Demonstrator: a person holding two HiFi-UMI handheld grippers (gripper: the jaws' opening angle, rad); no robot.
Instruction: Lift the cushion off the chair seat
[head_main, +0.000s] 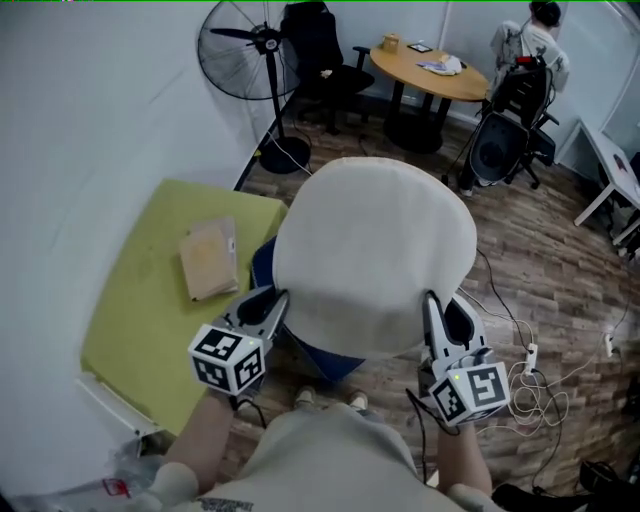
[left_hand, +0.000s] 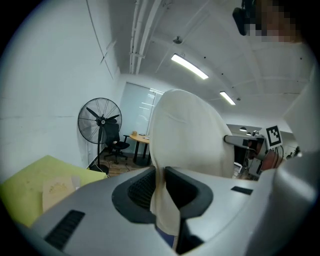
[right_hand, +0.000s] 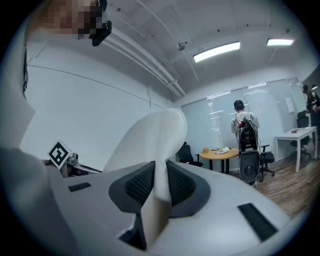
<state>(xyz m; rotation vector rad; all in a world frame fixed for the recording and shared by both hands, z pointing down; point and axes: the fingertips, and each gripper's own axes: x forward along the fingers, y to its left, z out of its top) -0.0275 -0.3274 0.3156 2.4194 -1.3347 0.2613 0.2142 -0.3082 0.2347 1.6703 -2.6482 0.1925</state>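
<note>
Left gripper: clenched on the near left edge of the cushion; in the left gripper view a fold of cream fabric is pinched flat between the two jaws.
Right gripper: clenched likewise on the near right edge, with the fabric squeezed thin between the jaws in the right gripper view.
Cushion: cream and rounded, held up between the two grippers in front of the person's chest and over the chair seat. It is seen tilted upward in both gripper views, with open room behind it.
Chair seat: blue, shown only as slivers under the cushion's near and left edges. No contact between cushion and seat can be made out.
Step in hand: the lift itself is judged to be under way or nearly complete, the cushion being carried by the two grips alone.
Next move: both grips are to be kept firm and even, so that the soft edge is not pulled free, and the cushion is to be carried clear of the seat.
Nearby surface: a yellow-green table lies just to the left, with a flat cardboard packet on it.
Farther off: a standing fan, a round wooden table and a person are seen across the wooden floor.
</note>
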